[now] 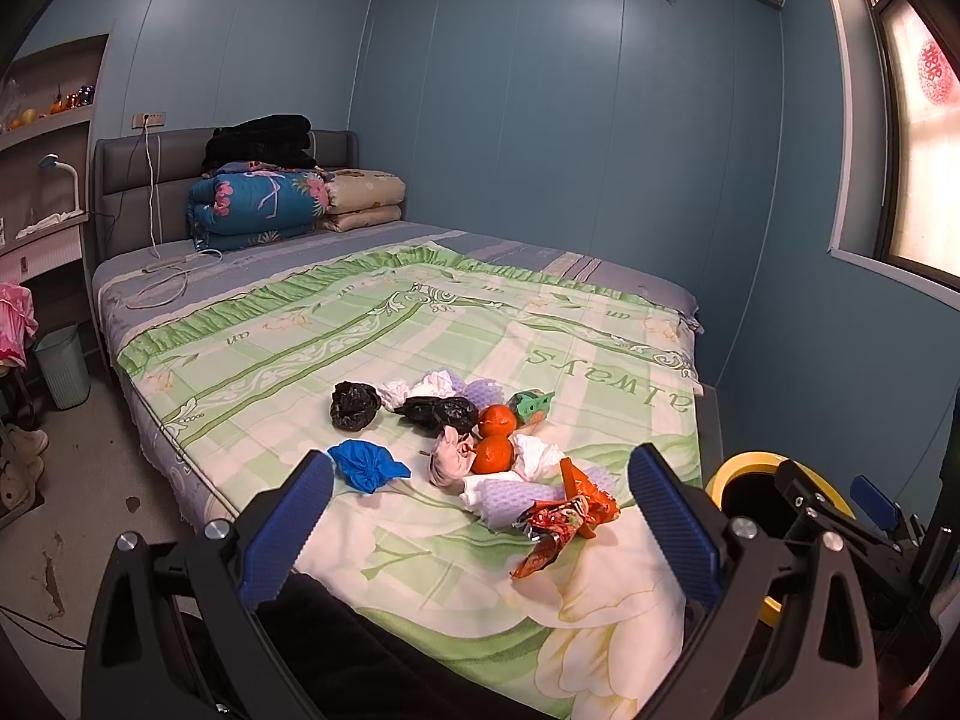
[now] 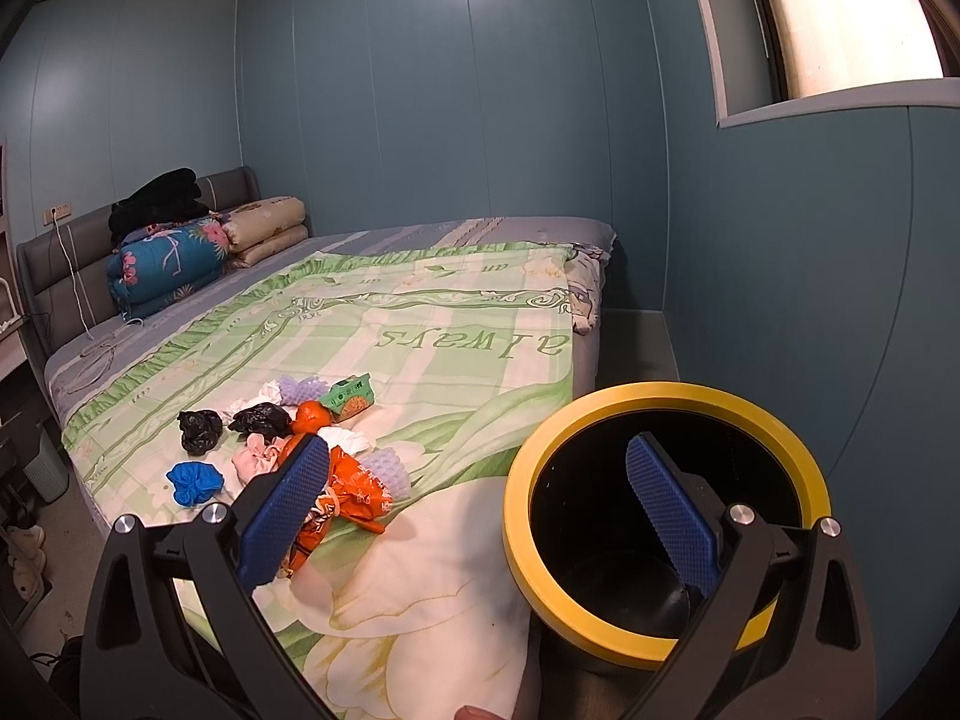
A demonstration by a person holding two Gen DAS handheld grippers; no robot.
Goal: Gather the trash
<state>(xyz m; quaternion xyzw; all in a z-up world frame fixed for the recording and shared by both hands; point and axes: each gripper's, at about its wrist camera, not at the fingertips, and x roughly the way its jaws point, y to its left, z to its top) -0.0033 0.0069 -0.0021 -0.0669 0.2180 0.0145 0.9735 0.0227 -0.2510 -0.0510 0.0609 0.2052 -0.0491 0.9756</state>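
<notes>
Here the left gripper (image 1: 480,525) is wide open and holds nothing, hanging over the near end of the bed (image 1: 414,330). The trash pile (image 1: 480,444) lies on the bed just past its fingers. The right gripper (image 2: 480,510) is open and empty too, low beside the bed edge. One finger is over the yellow-rimmed bin (image 2: 666,510), next to the bed. The blue bag (image 1: 367,465) lies at the pile's left edge.

Trash heap (image 1: 480,450) on green-quilted bed (image 1: 420,324)
</notes>
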